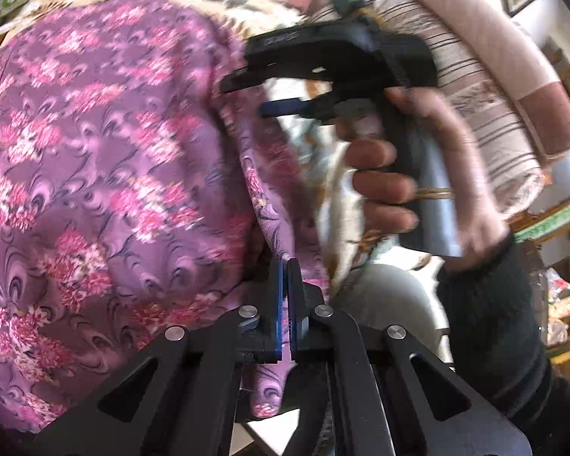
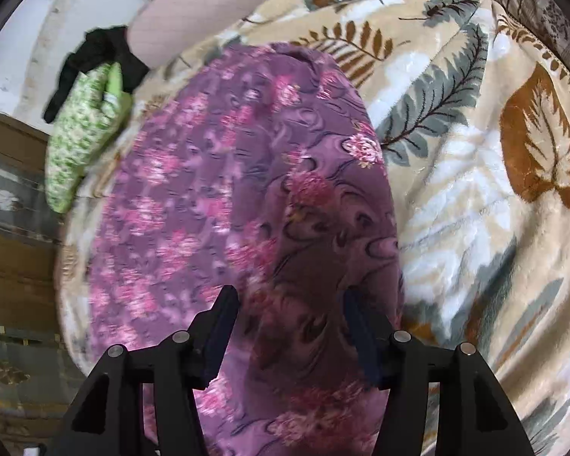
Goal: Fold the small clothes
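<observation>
The purple cloth garment printed with pink flowers lies spread over a cream plush blanket with brown and grey leaf patterns, filling the near and middle of it. The step in hand looks like taking hold of the near edge for a fold. The left hand-held gripper has its jaws pressed together on a fold of the garment's near edge. The right hand-held gripper has its jaws apart, straddling the fabric without pressing it; it is also seen from the left wrist, gripped by the person's hand.

Next, I judge the right jaws must close on their own edge, then both lift and carry it to the far side evenly.

A green-and-white patterned cloth bundle with a crumpled black cloth sits far left, clear of the fold. The soft, rumpled blanket may drag the fabric.
</observation>
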The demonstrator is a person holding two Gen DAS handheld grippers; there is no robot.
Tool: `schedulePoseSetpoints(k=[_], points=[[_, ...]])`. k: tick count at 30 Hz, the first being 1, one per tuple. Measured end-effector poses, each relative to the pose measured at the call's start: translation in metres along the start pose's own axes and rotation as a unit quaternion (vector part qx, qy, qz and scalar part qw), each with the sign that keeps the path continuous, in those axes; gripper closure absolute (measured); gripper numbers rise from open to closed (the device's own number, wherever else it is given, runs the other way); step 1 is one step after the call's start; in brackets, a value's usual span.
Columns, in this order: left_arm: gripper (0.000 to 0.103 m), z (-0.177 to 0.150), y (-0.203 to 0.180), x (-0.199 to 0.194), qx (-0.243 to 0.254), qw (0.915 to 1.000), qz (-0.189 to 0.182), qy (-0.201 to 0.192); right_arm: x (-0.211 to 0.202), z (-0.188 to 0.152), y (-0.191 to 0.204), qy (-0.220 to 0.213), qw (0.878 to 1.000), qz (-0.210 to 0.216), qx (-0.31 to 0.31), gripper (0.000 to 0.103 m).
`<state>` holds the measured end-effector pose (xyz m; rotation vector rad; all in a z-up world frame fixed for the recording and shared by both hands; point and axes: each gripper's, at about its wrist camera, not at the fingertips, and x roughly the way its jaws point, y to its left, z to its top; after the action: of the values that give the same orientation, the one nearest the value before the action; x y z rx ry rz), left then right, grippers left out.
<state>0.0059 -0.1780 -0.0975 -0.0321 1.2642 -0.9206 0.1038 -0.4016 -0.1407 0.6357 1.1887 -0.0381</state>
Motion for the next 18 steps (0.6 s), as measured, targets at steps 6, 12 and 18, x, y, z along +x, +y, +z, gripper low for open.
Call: schedulePoseSetpoints(k=[6,12,18], points=[[0.102,0.002,0.003,0.012,-0.004,0.9999,-0.007,0.008,-0.011,-0.010,0.002,0.001,0.999,-0.003,-0.033,0.094],[0.074,0.007,0.004,0.023,0.005,0.9988,0.041,0.027,-0.030,-0.012,-0.009,0.000,0.999,0.029,-0.028,0.099],[0.086,0.013,-0.004,0.052,0.019,0.9971,0.063,0.039,-0.034,-0.010,-0.014,0.001,0.998,0.058,-0.019,0.099]])
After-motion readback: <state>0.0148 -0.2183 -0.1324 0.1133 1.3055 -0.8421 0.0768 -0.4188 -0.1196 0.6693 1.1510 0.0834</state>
